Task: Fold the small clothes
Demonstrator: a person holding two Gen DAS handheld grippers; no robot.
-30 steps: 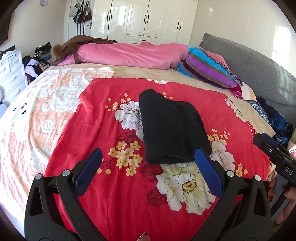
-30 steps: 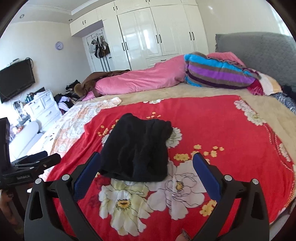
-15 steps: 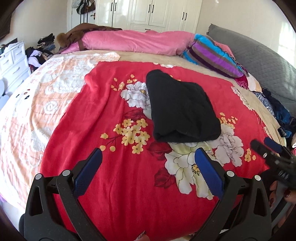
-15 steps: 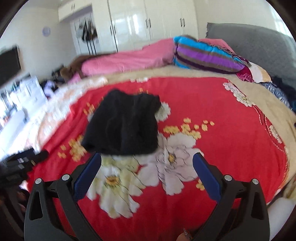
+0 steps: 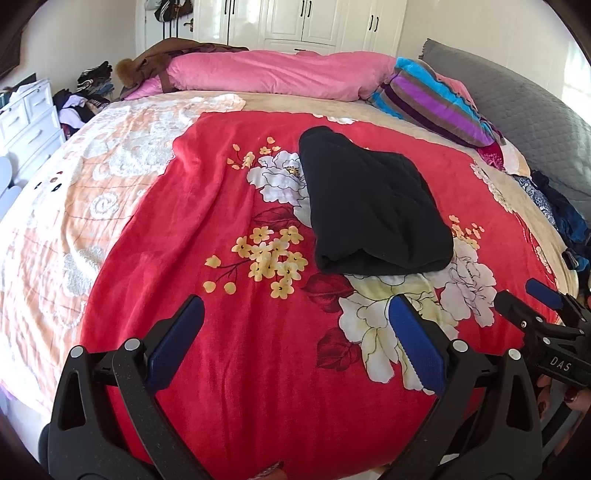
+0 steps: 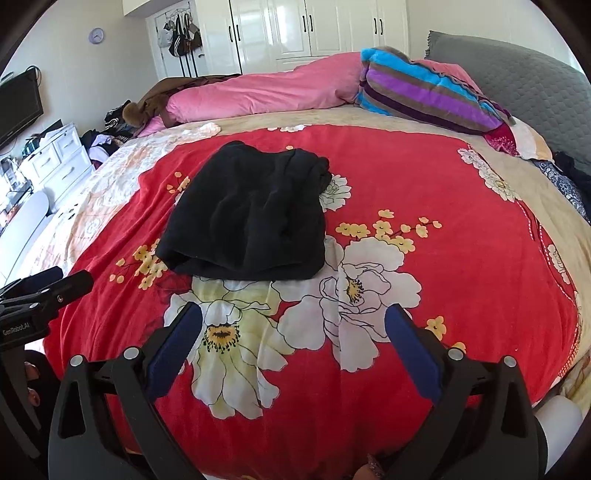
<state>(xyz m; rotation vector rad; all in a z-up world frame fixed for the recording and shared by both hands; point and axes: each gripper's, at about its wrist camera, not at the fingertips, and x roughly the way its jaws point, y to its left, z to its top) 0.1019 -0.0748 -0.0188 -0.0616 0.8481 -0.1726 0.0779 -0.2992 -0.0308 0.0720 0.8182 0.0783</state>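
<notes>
Though unseen leftward, wall clock (image 6: 96, 36) beyond folded black garment (image 6: 247, 214).

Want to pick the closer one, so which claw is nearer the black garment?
Roughly equal, maybe right. Right claw sits just before the garment, centered; left claw sits before it, offset to its left.

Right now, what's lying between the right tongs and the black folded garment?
Only the red floral blanket, in the right wrist view: the open right tongs hover short of the black folded garment.

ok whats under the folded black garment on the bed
The folded black knit garment lies on the red floral fleece blanket, covering part of a white flower print. Anything beneath the blanket is hidden.
</notes>
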